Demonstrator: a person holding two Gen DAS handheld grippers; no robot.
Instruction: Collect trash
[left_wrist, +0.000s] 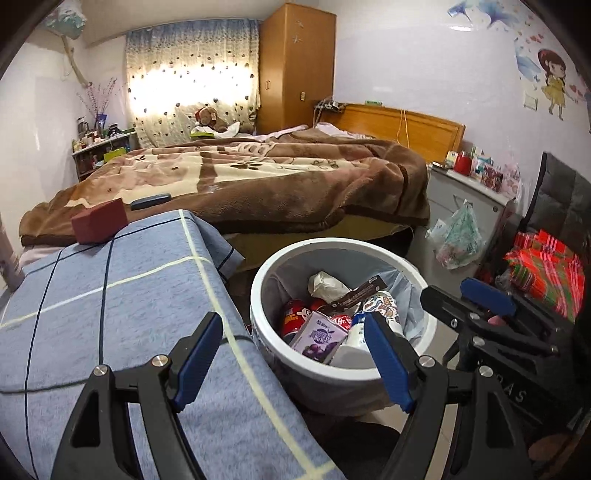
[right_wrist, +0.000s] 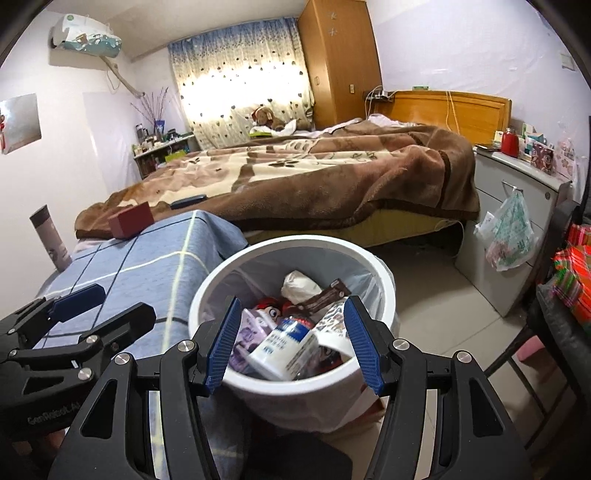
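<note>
A white trash bin (left_wrist: 280, 266) with a clear liner stands on the floor beside a blue checked table (left_wrist: 110, 302). It holds several pieces of trash: a purple carton (left_wrist: 319, 338), red cans (left_wrist: 293, 317), a brown wrapper (left_wrist: 356, 295) and a white carton (right_wrist: 280, 349). My left gripper (left_wrist: 295, 358) is open and empty over the table edge, left of the bin. My right gripper (right_wrist: 291, 343) is open and empty, just above the near rim of the bin (right_wrist: 295, 387). Each gripper shows in the other's view.
A dark red box (left_wrist: 99, 221) sits at the table's far edge, a cylinder (right_wrist: 50, 236) at its left. Behind is a bed with a brown blanket (left_wrist: 258, 177). A grey cabinet (right_wrist: 517, 206) with a hanging plastic bag stands right, and a dark chair (right_wrist: 554, 325).
</note>
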